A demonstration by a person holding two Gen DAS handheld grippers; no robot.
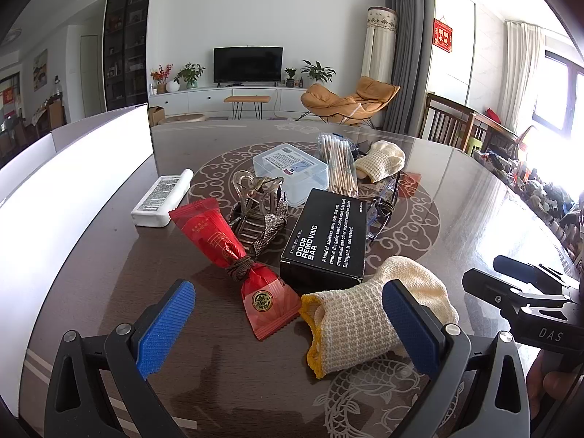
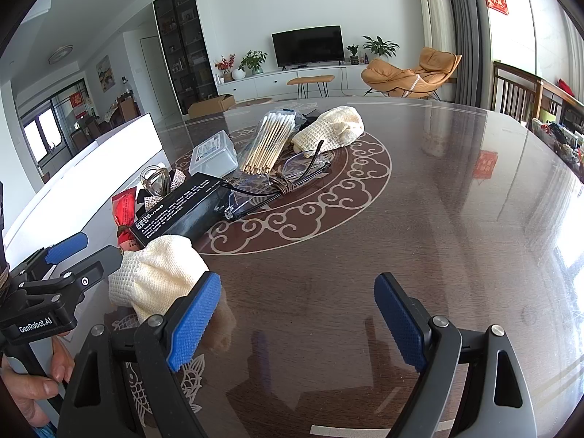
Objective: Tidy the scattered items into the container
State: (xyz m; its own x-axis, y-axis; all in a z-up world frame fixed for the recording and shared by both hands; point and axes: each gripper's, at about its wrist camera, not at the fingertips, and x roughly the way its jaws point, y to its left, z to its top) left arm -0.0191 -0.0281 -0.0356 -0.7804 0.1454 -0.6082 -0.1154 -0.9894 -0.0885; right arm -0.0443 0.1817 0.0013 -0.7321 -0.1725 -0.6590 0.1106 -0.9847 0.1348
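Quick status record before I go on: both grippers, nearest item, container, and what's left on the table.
left gripper: open, empty, over the table
right gripper: open, empty
nearest item: knit glove with yellow cuff, lying partly between the left fingers, not gripped
container: white box at table's left edge
still out: red packet, black box, cotton swabs, glasses, second glove

Red wrapper (image 1: pixel 233 252), blk box (image 1: pixel 325 237) w/ white text, cream waffle-knit glove (image 1: pixel 368 314), yellow cuff.
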